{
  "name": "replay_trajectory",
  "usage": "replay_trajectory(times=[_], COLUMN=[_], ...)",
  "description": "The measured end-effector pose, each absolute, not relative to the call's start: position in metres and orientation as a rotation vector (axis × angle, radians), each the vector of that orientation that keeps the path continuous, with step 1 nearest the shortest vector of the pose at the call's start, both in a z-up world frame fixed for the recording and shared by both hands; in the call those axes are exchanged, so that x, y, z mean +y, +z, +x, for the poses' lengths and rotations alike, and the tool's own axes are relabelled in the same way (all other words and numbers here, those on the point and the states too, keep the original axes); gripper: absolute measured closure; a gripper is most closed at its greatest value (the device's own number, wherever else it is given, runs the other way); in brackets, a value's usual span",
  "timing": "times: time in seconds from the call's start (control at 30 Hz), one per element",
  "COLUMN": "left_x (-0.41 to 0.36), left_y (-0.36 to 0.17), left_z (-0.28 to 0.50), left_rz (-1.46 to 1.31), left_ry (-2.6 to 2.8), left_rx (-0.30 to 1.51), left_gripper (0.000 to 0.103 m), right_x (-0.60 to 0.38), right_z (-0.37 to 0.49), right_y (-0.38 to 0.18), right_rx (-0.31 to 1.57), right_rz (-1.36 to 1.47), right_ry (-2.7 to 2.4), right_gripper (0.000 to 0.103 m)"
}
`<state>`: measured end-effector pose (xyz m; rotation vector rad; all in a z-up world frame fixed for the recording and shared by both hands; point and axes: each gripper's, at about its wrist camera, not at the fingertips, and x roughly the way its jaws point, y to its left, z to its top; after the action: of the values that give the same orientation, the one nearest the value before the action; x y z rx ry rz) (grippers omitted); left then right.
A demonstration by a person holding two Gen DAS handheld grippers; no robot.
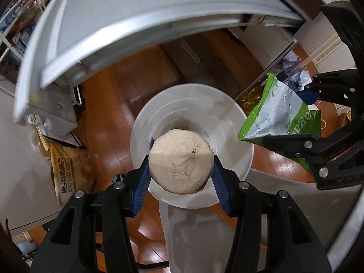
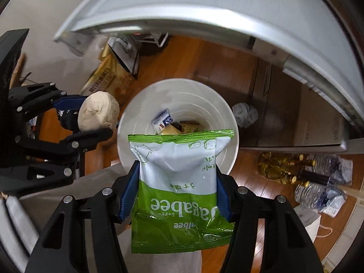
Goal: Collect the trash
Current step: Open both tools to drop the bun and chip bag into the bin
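I am working in what looks like a home kitchen: warm wooden floor (image 2: 200, 63), a white bin (image 2: 179, 86) holding food wrappers, bagged empty bottles (image 2: 318, 182) by the wall, a paper flour sack (image 1: 68, 173), and cluttered wire shelves (image 1: 25, 16).

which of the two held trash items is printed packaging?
The green-and-white snack bag in the right claw. The left claw holds a plain beige crumpled paper wad, no print.

Open bin mouth (image 2: 227, 113) below, unobstructed
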<state>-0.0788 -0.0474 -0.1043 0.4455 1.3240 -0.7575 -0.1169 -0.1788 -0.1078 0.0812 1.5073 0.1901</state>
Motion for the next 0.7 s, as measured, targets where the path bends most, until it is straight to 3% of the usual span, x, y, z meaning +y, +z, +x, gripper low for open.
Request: replay_trajectory(times=[0.23, 0.27, 0.37, 0.7], left_x=[-0.061, -0.060, -0.056, -0.036], left_y=[-0.119, -0.119, -0.111, -0.072], left_z=[-0.073, -0.073, -0.074, -0.074], left_rz=[0.454, 0.445, 0.417, 0.333], left_ry=[-0.749, -0.750, -0.748, -0.732], left_rx=[1.357, 1.361, 1.346, 1.298], left_gripper=[0.047, 0.039, 0.015, 0.013], right_x=[-0.180, -0.181, -0.191, -0.217], right_z=[-0.111, -0.114, -0.115, -0.124], right_y=[-0.123, -0.122, -0.117, -0.047], right_rx=[1.532, 1.531, 1.513, 1.369], right_rz=[0.114, 0.122, 0.162, 0.172], right_ry=[0.149, 0.145, 0.118, 0.051], right_gripper=[0.043, 0.042, 0.023, 0.018])
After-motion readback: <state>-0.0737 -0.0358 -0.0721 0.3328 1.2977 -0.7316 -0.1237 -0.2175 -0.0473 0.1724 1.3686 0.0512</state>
